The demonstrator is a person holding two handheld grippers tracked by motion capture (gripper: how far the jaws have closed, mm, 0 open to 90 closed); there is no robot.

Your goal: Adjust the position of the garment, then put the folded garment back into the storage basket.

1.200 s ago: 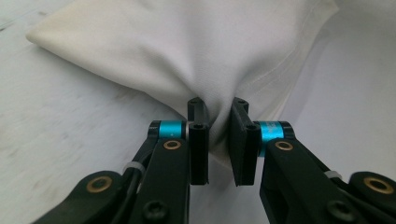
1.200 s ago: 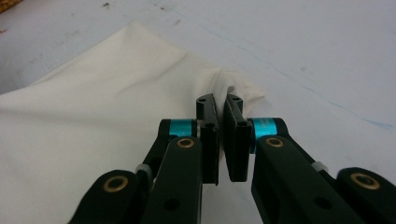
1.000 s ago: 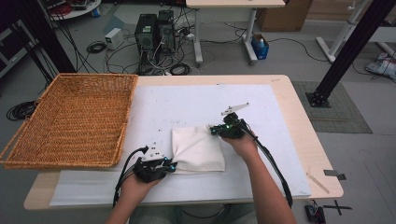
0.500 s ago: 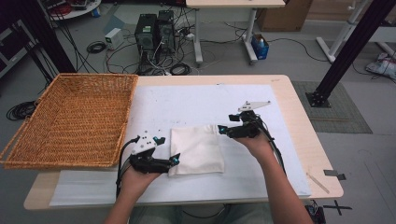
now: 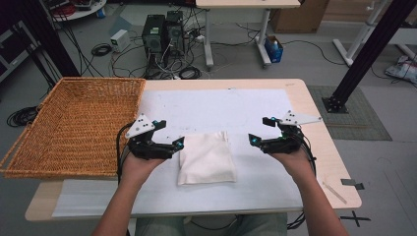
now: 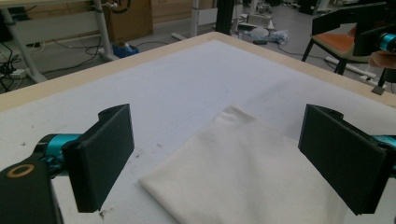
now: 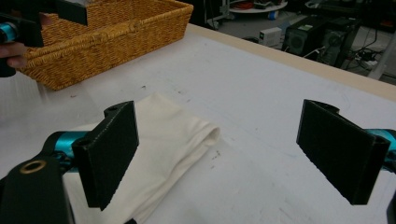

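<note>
The folded white cloth (image 5: pixel 205 158) lies flat on the desk (image 5: pixel 305 98) between the two grippers, its fold apparently finished. The left gripper (image 5: pixel 167 146) and right gripper (image 5: pixel 260 139) have just been opening, jaws spread and empty (the wicker basket (image 5: pixel 74 128) waits beyond the left one).

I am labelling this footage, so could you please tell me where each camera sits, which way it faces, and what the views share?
High view: fixed above the person's side, looking forward and down on the table; both forearms, the left hand-held gripper and right hand-held gripper show.
Left gripper view: rides that gripper, facing across the folded white cloth; its open black jaws frame it.
Right gripper view: rides that gripper, facing the wicker basket; open jaws show.
Shared: all three show the cloth; high and right views share the basket.
</note>
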